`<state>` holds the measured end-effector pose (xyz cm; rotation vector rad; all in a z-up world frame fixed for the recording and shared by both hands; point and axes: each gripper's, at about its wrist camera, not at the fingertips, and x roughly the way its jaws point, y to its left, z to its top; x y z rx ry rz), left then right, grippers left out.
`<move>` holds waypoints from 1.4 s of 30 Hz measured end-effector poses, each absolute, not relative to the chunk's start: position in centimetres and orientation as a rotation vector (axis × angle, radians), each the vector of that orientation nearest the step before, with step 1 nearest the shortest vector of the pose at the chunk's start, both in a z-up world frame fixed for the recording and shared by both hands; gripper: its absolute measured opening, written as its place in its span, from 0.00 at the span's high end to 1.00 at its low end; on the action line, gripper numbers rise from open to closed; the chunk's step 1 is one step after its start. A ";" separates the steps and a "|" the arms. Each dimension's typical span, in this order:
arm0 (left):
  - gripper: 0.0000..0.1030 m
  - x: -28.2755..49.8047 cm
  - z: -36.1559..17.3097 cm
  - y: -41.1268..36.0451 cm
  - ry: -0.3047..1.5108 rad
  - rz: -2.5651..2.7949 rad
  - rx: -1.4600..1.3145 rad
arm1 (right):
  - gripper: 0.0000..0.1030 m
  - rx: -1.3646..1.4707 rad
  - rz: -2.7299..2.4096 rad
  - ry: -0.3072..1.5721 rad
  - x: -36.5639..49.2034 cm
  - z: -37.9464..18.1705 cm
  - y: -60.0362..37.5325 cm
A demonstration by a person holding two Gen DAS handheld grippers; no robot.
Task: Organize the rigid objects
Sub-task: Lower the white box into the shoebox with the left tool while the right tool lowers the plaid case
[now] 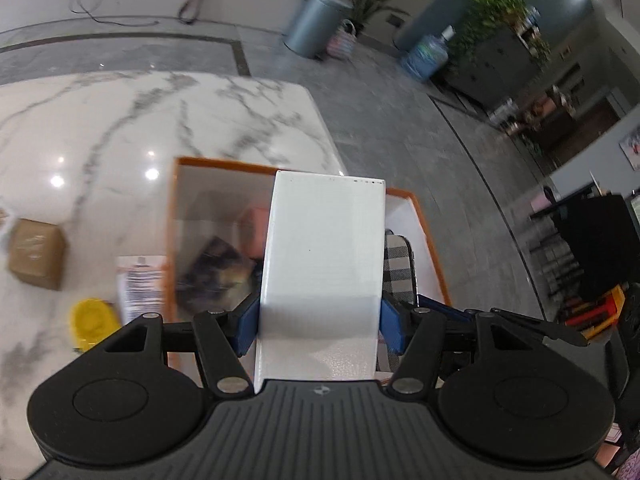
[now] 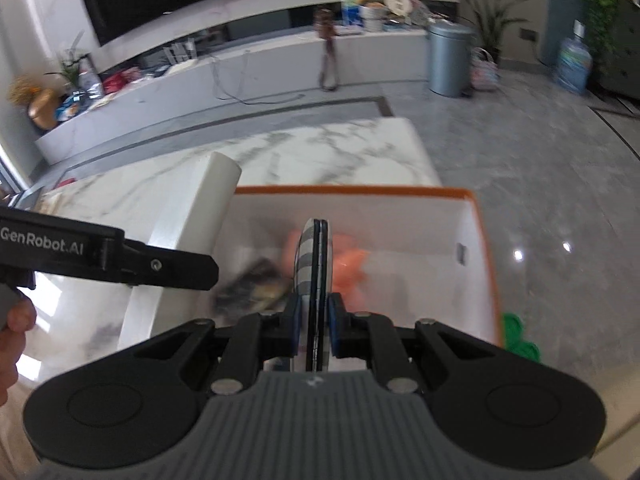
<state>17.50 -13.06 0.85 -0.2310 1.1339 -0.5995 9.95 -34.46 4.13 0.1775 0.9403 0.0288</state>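
Observation:
My left gripper (image 1: 318, 324) is shut on a tall white box (image 1: 324, 248) and holds it over the orange-rimmed white bin (image 1: 424, 224). The white box also shows in the right wrist view (image 2: 200, 216), left of that bin (image 2: 476, 216). My right gripper (image 2: 313, 320) is shut on a thin flat checkered case (image 2: 314, 264), held edge-on above the bin; the case also shows in the left wrist view (image 1: 398, 264). Inside the bin lie a dark blurred item (image 2: 252, 284) and an orange-pink object (image 2: 348, 268).
On the marble table (image 1: 120, 120) left of the bin are a brown cardboard box (image 1: 36, 254), a yellow object (image 1: 90, 322) and a printed leaflet (image 1: 140, 284). A green object (image 2: 518, 336) lies right of the bin. The table's edge and the grey floor lie just past the bin.

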 end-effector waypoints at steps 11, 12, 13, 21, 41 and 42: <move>0.33 18.7 -3.9 -20.4 1.217 -0.729 -0.274 | 0.87 0.196 -0.077 0.995 10.1 0.3 -39.9; 0.33 18.9 -4.2 -21.1 1.222 -0.736 -0.270 | 0.87 0.203 -0.076 1.003 10.2 -0.1 -40.2; 0.33 19.1 -4.4 -21.5 1.227 -0.747 -0.265 | 0.87 0.209 -0.075 1.010 10.3 -0.3 -40.4; 0.33 20.0 -7.3 -23.7 1.289 -0.729 -0.204 | 0.87 0.212 -0.066 1.061 11.5 -3.1 -40.5; 0.32 19.6 -9.2 -24.7 1.337 -0.667 -0.112 | 0.86 -0.033 -0.069 1.093 12.0 -4.6 -38.3; 0.32 19.6 -9.2 -24.7 1.341 -0.669 -0.113 | 0.86 -0.036 -0.071 1.094 12.0 -4.6 -38.2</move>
